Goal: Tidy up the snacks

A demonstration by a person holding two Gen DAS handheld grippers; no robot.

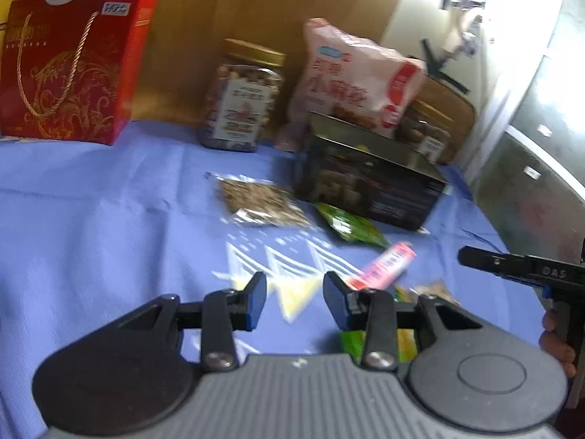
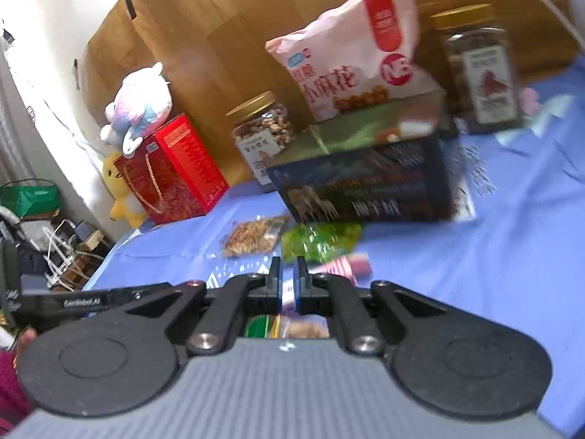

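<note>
The right tool (image 2: 289, 280), nearly closed, hovers over the blue-clothed bench (image 2: 493, 256), near a green packet (image 2: 321, 241), pink packet (image 2: 347, 265) and dark open box (image 2: 369, 183).

Blue cloth (image 1: 91, 219) with a white triangle pattern covers the table. Wooden panel (image 1: 226, 7) stands along the far edge. Far left: red cardboard gift box with a gold cord handle (image 1: 69, 66), a white-and-pastel plush toy (image 2: 140, 104) lying on top of it. Yellow plush toy (image 2: 119, 194) just beside the box (partly hidden behind it). Off the table, left in the right wrist view: a green bag (image 2: 31, 197) and white cables (image 2: 58, 252), blurred.
</note>
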